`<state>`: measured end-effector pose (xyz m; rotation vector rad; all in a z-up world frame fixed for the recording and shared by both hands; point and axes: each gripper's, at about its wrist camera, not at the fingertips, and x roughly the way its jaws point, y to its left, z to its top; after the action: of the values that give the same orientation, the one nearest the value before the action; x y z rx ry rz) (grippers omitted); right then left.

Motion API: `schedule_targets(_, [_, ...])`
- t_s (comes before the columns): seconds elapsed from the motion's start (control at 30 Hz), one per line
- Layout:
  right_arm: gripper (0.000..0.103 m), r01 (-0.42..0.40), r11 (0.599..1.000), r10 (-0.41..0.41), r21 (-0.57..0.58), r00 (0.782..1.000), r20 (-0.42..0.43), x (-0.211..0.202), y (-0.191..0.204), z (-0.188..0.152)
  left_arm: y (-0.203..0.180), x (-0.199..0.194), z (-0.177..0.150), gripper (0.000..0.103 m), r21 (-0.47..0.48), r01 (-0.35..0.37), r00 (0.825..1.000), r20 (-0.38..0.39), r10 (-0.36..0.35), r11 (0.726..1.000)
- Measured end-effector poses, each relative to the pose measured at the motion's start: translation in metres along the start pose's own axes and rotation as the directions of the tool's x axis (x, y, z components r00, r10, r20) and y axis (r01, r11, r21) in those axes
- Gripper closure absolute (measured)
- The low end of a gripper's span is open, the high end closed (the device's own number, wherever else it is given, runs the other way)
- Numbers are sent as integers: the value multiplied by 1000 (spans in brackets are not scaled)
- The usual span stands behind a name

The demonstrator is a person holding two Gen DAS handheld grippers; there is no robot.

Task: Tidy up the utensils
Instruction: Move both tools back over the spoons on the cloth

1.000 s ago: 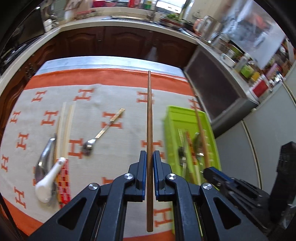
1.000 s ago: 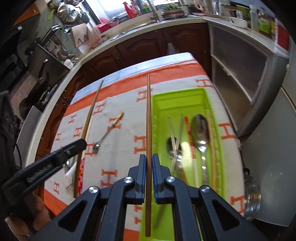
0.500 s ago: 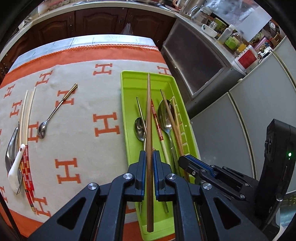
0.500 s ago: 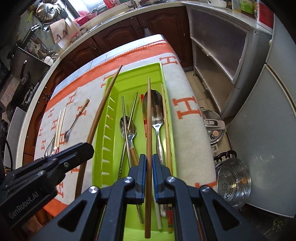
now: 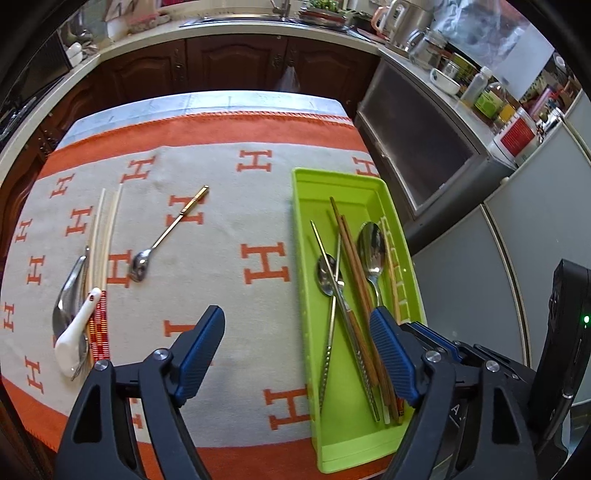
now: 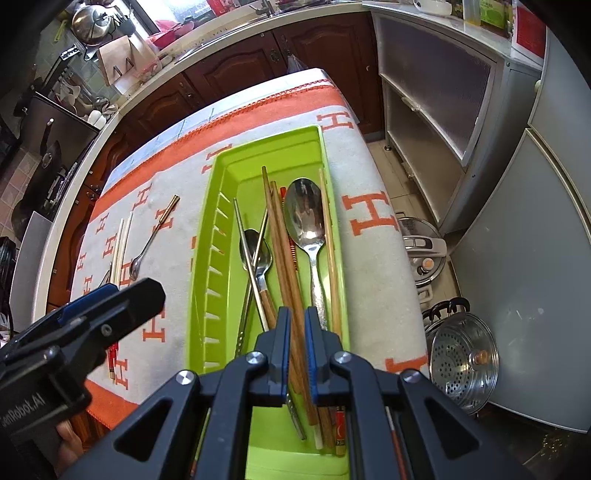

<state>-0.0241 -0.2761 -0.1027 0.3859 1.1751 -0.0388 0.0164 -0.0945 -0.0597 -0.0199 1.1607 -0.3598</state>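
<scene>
My left gripper point(image 5: 295, 350) hangs over the cloth just left of the green tray point(image 5: 298, 229). Its jaws are opening wide, with nothing between them. Two brown chopsticks point(image 5: 351, 258) lie slanted in the tray among metal spoons and other chopsticks. My right gripper point(image 6: 297, 343) is over the tray's near end, shut on one brown chopstick point(image 6: 280, 240) whose far end rests in the tray point(image 6: 207, 229). On the cloth lie a gold-handled spoon point(image 5: 166, 236), white chopsticks point(image 5: 107, 229), a white ceramic spoon point(image 5: 77, 332), a metal spoon point(image 5: 68, 295) and red-patterned chopsticks point(image 5: 99, 332).
The table's right edge runs close beside the tray. Beyond it stand a grey cabinet point(image 6: 436, 92), a pressure cooker point(image 6: 421, 251) and a steamer pot point(image 6: 461, 362) on the floor. A kitchen counter point(image 5: 240, 33) runs along the back.
Both grippers carried their chopsticks from above the cloth to the tray. The left jaws opened and its chopstick now lies in the tray. The right chopstick tilted down into the tray.
</scene>
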Motion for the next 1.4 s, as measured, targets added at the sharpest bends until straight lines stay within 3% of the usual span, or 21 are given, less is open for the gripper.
schedule_targets(0.2, [95,-18,999,18,-36,1000,1,-7,14,0,15,-21,4,22,-31,-41,998,39,42,999])
schedule_targets(0.37, [95,-46,996,47,-71,999,18,-15,31,4,27,-49,6,13,-41,-89,991,95,92,995])
schedule_targets(0.6, [95,-99,986,107,-138,993,51,-27,67,15,53,-91,5,4,-95,-159,969,178,174,983])
schedule_targets(0.93, [95,-160,957,180,-244,982,61,-35,127,21,91,-115,2,3,-152,-275,936,186,300,950])
schedule_targets(1.2, [95,-195,936,210,-293,977,19,-25,169,16,134,-126,-1,3,-192,-228,942,205,267,954])
schedule_targets(1.27, [95,-198,931,212,-308,977,12,-23,180,14,143,-127,-3,3,-177,-244,936,212,279,953])
schedule_targets(1.4, [95,-193,924,209,-330,978,13,-22,196,10,162,-114,-9,3,-135,-279,943,149,298,951])
